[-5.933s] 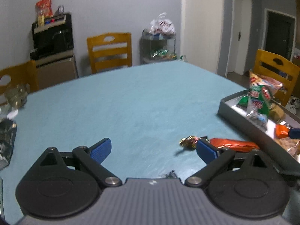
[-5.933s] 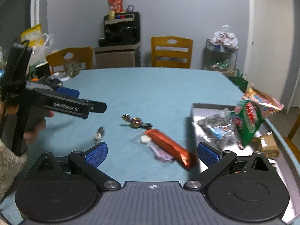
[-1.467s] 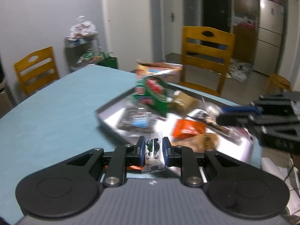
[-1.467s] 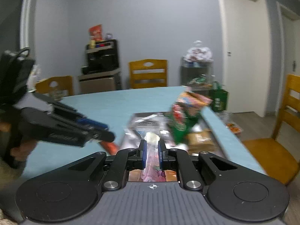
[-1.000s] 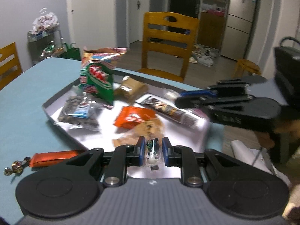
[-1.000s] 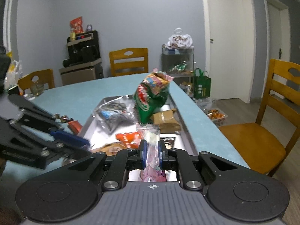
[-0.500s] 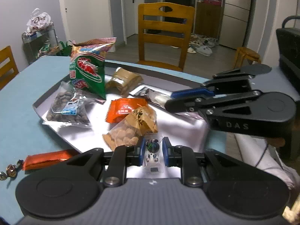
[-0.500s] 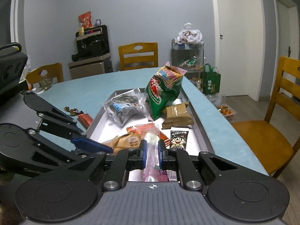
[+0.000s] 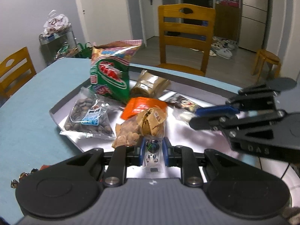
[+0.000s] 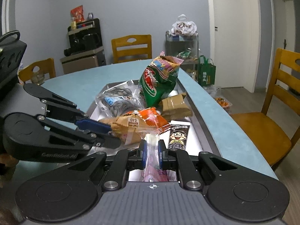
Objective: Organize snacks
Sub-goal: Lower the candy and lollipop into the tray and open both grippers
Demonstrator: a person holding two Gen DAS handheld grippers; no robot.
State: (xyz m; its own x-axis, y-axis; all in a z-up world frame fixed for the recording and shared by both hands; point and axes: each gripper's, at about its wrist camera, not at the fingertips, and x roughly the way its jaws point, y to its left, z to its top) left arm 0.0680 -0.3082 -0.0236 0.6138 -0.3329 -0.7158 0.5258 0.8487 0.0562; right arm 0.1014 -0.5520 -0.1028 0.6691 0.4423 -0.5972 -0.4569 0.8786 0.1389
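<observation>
My left gripper (image 9: 152, 151) is shut on a small clear candy packet (image 9: 152, 157) with a panda print, held just above the near end of the silver tray (image 9: 56, 110). My right gripper (image 10: 151, 150) is shut on a clear packet with pink contents (image 10: 151, 161), also over the tray (image 10: 195, 110). In the tray lie a green chip bag (image 9: 110, 75), a bag of dark seeds (image 9: 88, 118), an orange packet (image 9: 142, 106), a brown-paper cookie pack (image 9: 142, 125), a tan pack (image 9: 150, 84) and a cartoon-face bar (image 10: 178, 135). Each gripper shows in the other's view: the right (image 9: 193, 121), the left (image 10: 112, 136).
An orange bar and wrapped candies (image 9: 20, 176) lie on the blue table (image 9: 22, 121) beside the tray. Wooden chairs (image 9: 185, 37) (image 10: 281, 103) stand at the table's edge. A cart with bags (image 10: 181, 43) and a dark appliance (image 10: 84, 39) stand by the far wall.
My left gripper has dropped and moved in over the tray with its candy packet, so the snacks loom larger. The right gripper has barely shifted, still on its pink packet.
</observation>
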